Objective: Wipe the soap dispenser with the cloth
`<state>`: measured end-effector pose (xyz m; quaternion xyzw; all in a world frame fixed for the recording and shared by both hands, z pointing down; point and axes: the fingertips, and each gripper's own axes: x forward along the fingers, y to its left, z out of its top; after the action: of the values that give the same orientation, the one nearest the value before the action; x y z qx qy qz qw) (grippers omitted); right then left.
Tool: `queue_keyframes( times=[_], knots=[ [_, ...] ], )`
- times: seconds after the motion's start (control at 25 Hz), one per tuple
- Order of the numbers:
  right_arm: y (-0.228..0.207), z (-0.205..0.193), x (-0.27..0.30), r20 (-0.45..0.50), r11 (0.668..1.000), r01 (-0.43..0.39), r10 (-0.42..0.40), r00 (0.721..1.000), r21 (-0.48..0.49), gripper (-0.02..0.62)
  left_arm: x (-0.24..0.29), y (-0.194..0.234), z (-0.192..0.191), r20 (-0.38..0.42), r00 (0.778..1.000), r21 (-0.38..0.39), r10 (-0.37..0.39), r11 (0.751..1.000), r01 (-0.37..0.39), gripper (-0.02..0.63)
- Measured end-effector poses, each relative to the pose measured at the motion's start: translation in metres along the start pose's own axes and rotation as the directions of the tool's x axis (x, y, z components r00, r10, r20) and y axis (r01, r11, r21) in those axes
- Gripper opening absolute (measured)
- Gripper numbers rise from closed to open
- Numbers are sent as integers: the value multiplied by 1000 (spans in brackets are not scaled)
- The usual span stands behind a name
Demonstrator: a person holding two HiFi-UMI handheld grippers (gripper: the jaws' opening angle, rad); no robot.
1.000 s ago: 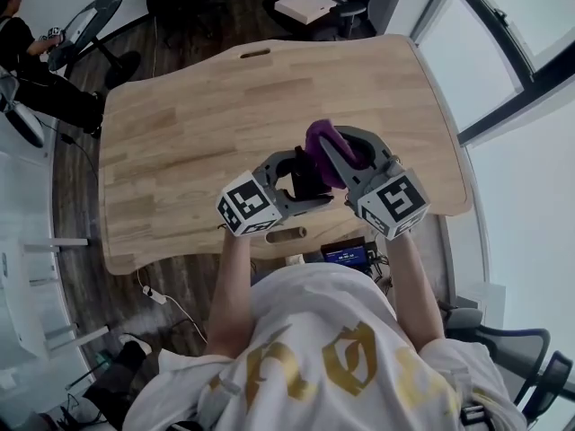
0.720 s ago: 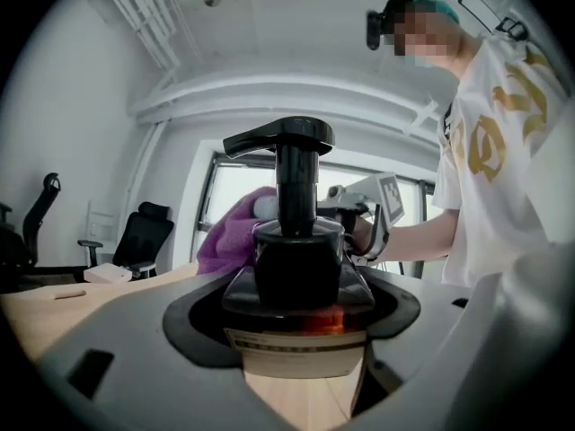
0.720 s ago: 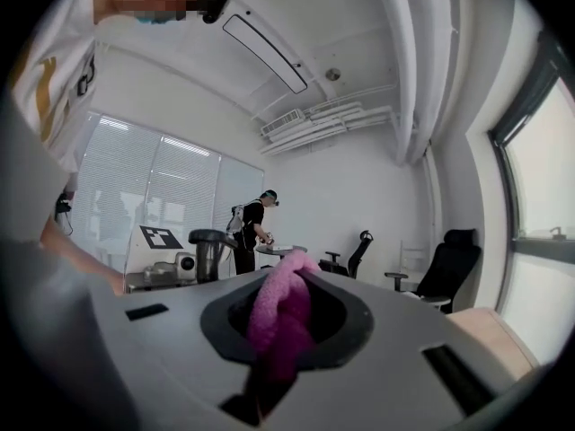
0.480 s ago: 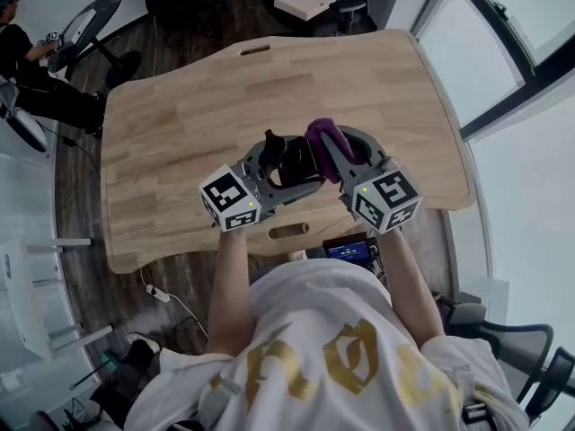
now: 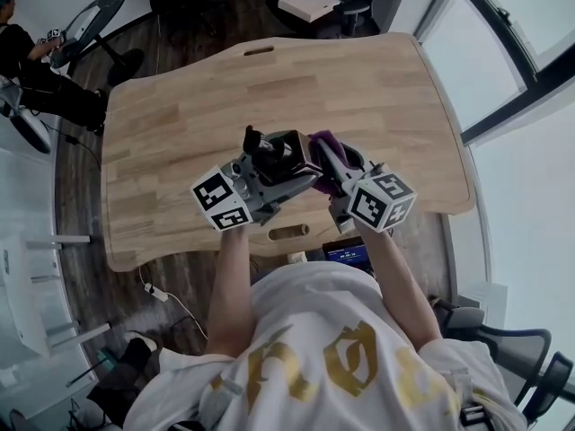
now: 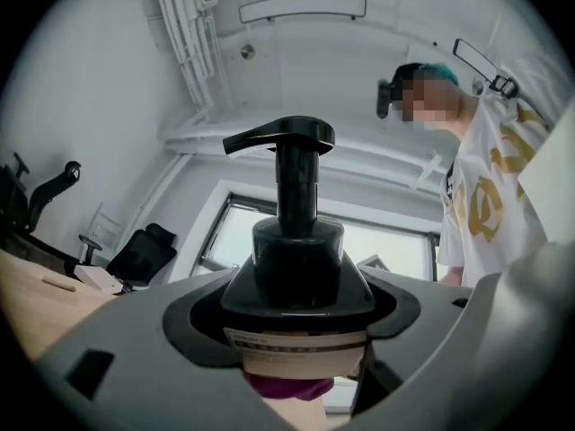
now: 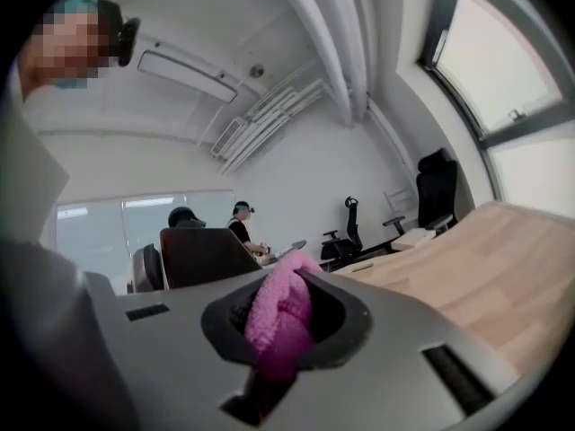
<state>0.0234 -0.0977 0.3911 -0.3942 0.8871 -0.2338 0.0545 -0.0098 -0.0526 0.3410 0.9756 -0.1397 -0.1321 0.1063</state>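
A dark soap dispenser (image 5: 274, 153) with a black pump head (image 6: 280, 137) is held up over the wooden table (image 5: 180, 115), tilted, with my left gripper (image 5: 280, 167) shut on its body. A pale label shows on the dispenser's body (image 6: 296, 348) between the jaws. My right gripper (image 5: 325, 162) is shut on a purple-pink cloth (image 7: 280, 321), which bulges out past the jaws. The cloth (image 5: 325, 141) lies against the dispenser's right side, and a bit of it shows under the bottle (image 6: 287, 388) in the left gripper view.
The table has a slot (image 5: 287, 233) near its front edge and another (image 5: 258, 51) at the far edge. A person (image 5: 22, 48) sits at a round table far left. A white box (image 5: 308, 4) rests beyond the table. Windows run along the right.
The left gripper has shifted left and tipped the dispenser, so its pump head now shows in the head view. The right gripper stayed close with the cloth pressed beside the bottle.
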Motion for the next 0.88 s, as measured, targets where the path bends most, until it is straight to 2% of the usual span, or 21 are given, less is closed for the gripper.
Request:
queue_keyframes(
  times=[0.04,0.08,0.12,0.2,0.24,0.36,0.48,0.52,0.68,0.88],
  knots=[
    [4,-1,3,33,995,-31,28,999,95,28,-2,2,4,26,1000,-10,5,1000,-5,354],
    [7,0,5,81,973,-82,66,995,215,28,-5,5,8,51,999,-20,15,1000,-14,354],
    [12,1,6,140,928,-150,108,984,341,28,-7,8,10,74,997,-31,27,999,-25,354],
    [21,2,7,248,806,-282,173,953,521,28,-11,15,15,116,992,-52,57,997,-52,354],
    [26,1,6,283,760,-325,192,940,562,28,-13,18,17,133,988,-60,73,996,-66,354],
    [33,2,2,357,680,-405,220,908,612,28,-20,29,20,165,979,-84,119,991,-107,354],
    [35,10,-5,462,570,-497,219,860,654,28,-27,35,19,187,971,-116,148,985,-128,354],
    [35,12,-7,482,556,-514,218,849,654,28,-27,35,18,189,970,-119,151,984,-130,354],
    [29,16,-12,507,571,-525,208,836,632,28,-21,31,12,165,977,-113,135,987,-118,354],
    [18,21,-7,534,532,-547,196,822,646,28,-19,32,8,153,982,-119,108,989,-90,354]
  ],
)
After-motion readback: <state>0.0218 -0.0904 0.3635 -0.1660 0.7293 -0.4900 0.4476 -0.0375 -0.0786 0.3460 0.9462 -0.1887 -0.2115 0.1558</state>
